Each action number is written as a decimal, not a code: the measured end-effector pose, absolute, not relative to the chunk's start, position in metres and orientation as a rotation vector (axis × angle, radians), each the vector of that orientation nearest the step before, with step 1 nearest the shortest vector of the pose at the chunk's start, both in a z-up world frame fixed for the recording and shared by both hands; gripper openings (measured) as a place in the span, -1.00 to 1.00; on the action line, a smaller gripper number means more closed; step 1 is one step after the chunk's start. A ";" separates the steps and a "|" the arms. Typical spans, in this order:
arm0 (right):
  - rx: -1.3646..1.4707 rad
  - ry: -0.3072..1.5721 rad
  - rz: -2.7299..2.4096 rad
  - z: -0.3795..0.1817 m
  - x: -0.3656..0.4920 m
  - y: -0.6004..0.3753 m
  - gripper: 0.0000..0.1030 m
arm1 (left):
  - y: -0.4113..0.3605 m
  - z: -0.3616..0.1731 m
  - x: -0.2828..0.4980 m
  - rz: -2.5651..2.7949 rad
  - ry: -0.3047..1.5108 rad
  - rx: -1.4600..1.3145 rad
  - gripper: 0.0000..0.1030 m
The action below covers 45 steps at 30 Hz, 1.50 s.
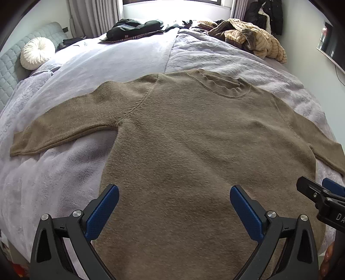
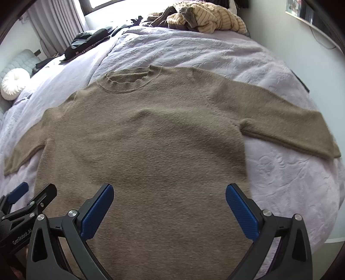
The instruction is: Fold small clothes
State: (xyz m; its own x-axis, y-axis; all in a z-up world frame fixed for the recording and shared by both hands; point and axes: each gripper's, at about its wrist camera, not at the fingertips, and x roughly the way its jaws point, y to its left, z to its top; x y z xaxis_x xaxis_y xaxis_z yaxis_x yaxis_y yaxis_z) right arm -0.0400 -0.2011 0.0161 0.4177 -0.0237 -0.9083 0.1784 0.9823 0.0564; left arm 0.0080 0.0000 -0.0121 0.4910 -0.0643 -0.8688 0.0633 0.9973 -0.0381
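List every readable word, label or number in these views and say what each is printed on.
"DA", cut off by the frame edge: on the right gripper body, left wrist view.
"GenRobot_AI", small, last letters uncertain: on the left gripper body, right wrist view.
Small patch on the dark clothes: too small to read.

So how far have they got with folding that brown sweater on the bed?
Done: the brown sweater lies spread flat on the bed, neckline away from the cameras, both sleeves stretched out sideways. In hand: nothing; the left gripper and right gripper hover open over the lower part of the sweater. Left: every fold, since no sleeve or hem is turned in yet. A pile of clothes waits at the far side.
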 end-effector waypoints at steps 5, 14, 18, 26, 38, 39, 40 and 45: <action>0.164 1.149 -0.091 0.013 -0.036 -0.192 1.00 | 0.032 -0.019 0.020 -0.067 1.061 -0.062 1.00; 0.205 1.148 0.000 0.010 -0.030 -0.164 1.00 | 0.159 -0.033 0.044 0.082 1.003 -0.269 1.00; 0.186 1.154 0.029 0.009 -0.026 -0.143 1.00 | 0.234 -0.048 0.054 0.180 0.951 -0.399 1.00; 0.142 1.183 0.059 0.004 -0.019 -0.110 1.00 | 0.313 -0.086 0.083 0.188 0.921 -0.667 1.00; 0.112 1.164 0.120 0.011 -0.020 -0.087 1.00 | 0.337 -0.071 0.083 0.155 0.756 -0.726 -0.87; 0.118 1.157 0.128 0.012 -0.021 -0.086 1.00 | 0.330 -0.061 0.083 0.136 0.736 -0.681 -0.87; 0.128 1.146 0.138 0.013 -0.022 -0.087 1.00 | 0.324 -0.053 0.083 0.120 0.721 -0.646 -0.87; 0.191 1.116 0.160 0.017 -0.024 -0.097 1.00 | 0.264 0.003 0.095 -0.020 0.637 -0.496 -0.87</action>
State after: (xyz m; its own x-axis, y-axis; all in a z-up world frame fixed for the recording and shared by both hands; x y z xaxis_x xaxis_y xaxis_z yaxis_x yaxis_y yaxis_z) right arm -0.0242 -0.0974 0.0170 0.4304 0.2230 -0.8746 -0.0318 0.9721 0.2322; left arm 0.0952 0.2636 0.0032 0.8077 -0.1674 -0.5654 -0.1316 0.8835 -0.4496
